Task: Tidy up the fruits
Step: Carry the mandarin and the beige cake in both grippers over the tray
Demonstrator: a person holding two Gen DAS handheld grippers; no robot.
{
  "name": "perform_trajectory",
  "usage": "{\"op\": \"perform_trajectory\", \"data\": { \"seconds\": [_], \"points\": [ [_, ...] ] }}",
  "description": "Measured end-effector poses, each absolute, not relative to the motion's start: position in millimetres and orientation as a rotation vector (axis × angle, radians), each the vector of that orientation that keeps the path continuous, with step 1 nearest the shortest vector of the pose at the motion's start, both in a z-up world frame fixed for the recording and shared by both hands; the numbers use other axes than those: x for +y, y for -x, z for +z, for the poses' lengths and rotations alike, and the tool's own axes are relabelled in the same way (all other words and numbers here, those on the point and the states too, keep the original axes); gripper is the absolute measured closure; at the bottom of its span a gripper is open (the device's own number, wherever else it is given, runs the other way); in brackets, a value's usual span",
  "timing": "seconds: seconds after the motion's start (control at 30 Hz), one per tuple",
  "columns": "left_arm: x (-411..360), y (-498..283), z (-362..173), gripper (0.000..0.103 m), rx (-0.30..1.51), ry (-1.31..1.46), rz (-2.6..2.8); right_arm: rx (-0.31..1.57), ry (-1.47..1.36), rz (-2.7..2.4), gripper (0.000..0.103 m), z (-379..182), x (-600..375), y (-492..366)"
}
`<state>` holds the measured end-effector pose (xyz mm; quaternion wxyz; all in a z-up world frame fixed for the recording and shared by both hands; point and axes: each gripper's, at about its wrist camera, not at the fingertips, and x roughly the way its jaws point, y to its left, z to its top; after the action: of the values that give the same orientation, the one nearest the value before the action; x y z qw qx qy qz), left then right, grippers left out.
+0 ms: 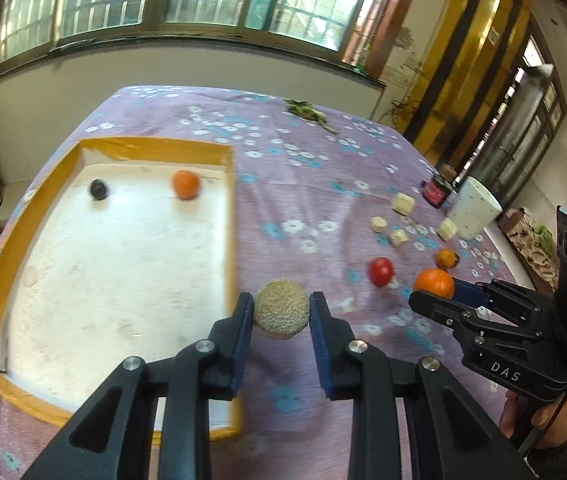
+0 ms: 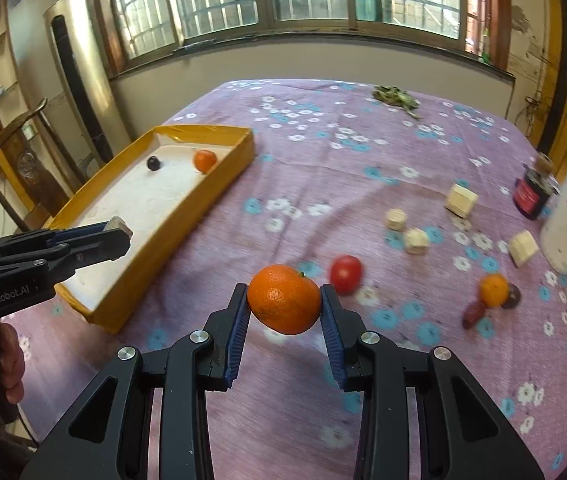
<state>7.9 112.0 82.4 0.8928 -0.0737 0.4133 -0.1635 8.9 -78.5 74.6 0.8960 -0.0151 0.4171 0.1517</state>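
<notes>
Left hand-held gripper (image 1: 281, 312) clamps bumpy ball (image 1: 281, 312) | right hand-held gripper (image 2: 284, 300) clamps orange (image 2: 284, 300), stem visible here

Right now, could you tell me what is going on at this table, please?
A person is sorting fruit with two handheld grippers. The left gripper is clamped on a rough beige ball-shaped fruit, and the right gripper holds a mandarin. The yellow-edged tray already holds a small orange and a dark fruit. A tomato and other small fruit remain on the purple tablecloth.

Daylight comes through a wide barred window (image 2: 283, 0) above a pale wall (image 1: 83, 100). A tall standing air conditioner (image 2: 79, 76) stands in the left corner.
</notes>
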Motion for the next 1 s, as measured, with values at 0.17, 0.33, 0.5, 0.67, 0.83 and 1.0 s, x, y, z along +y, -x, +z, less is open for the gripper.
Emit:
{"op": "perform_trajectory", "data": {
  "seconds": [0.17,0.33,0.5,0.67,0.83,1.0],
  "points": [
    [155.0,-16.7,76.6,0.072,0.862,0.179,-0.272,0.881,0.038,0.378,0.069,73.3,-36.8,-27.5],
    [194.2,-37.9,66.8,0.072,0.883,0.219,-0.215,0.906,0.067,0.444,0.069,68.0,12.7,-53.2],
    [220.2,-65.2,57.7,0.072,0.901,0.209,-0.173,0.930,0.077,0.482,0.069,61.5,54.7,-88.8],
    [234.9,-100.1,50.0,0.072,0.928,0.202,-0.144,0.955,0.089,0.502,0.069,55.9,88.3,-122.2],
    [250.2,-127.0,40.9,0.072,0.957,0.210,-0.118,1.004,0.110,0.494,0.069,40.0,108.1,-149.8],
    [257.6,-139.1,30.5,0.072,0.994,0.211,-0.105,1.052,0.129,0.484,0.069,29.9,115.0,-162.1]
  ]
}}
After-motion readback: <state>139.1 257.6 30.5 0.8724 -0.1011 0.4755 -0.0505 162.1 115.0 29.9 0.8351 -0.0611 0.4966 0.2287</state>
